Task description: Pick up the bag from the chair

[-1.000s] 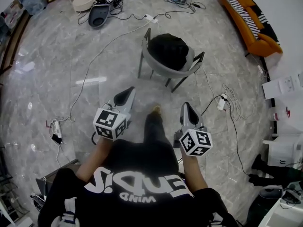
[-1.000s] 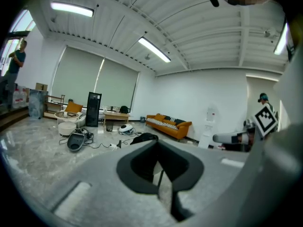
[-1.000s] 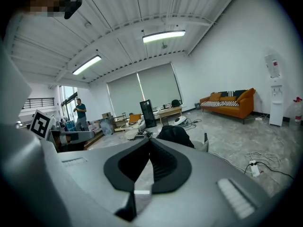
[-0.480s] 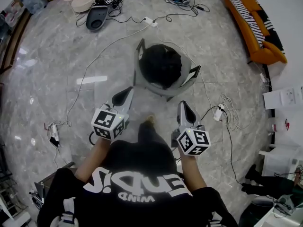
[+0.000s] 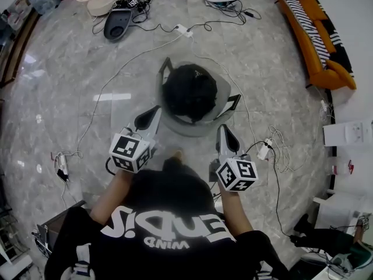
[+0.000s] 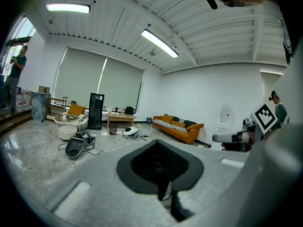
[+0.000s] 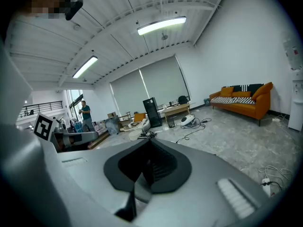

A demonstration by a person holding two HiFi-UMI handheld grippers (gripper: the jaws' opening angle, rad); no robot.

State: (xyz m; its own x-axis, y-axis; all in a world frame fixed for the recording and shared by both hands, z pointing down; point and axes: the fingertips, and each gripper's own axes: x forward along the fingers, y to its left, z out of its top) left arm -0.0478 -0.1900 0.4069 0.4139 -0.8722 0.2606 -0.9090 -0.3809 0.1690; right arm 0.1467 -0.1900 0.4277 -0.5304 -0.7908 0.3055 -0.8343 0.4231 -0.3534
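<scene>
Pale grey marble floor (image 5: 280,86) runs across the whole room, strewn with white and black cables (image 5: 111,80) and a power strip (image 5: 182,29), with an orange sofa (image 5: 317,34) carrying a striped cushion against the far right wall. Near the middle stands a grey shell chair (image 5: 224,95) on dark legs, and the black bag (image 5: 189,92) sits slumped in its seat, filling most of it. The person holding the tools wears a black T-shirt (image 5: 169,214) with large white lettering that appears upside down in the head view. The small lower line may read "WIND", though I can't be sure, and the big letters above it I can't make out properly. Both forearms are stretched forward side by side, about level with each other. The left gripper (image 5: 151,112) and the right gripper (image 5: 225,130) point ahead and slightly down toward the chair, each carrying a cube (image 5: 129,152) of black-and-white square markers at its rear. Each gripper's jaws are pressed together with nothing between them. Their tips are near the chair's near rim, one to each side, and neither touches the bag. A shoe tip (image 5: 176,154) shows between the two arms. By the far windows, a person in a teal top (image 7: 85,112) stands well off.
</scene>
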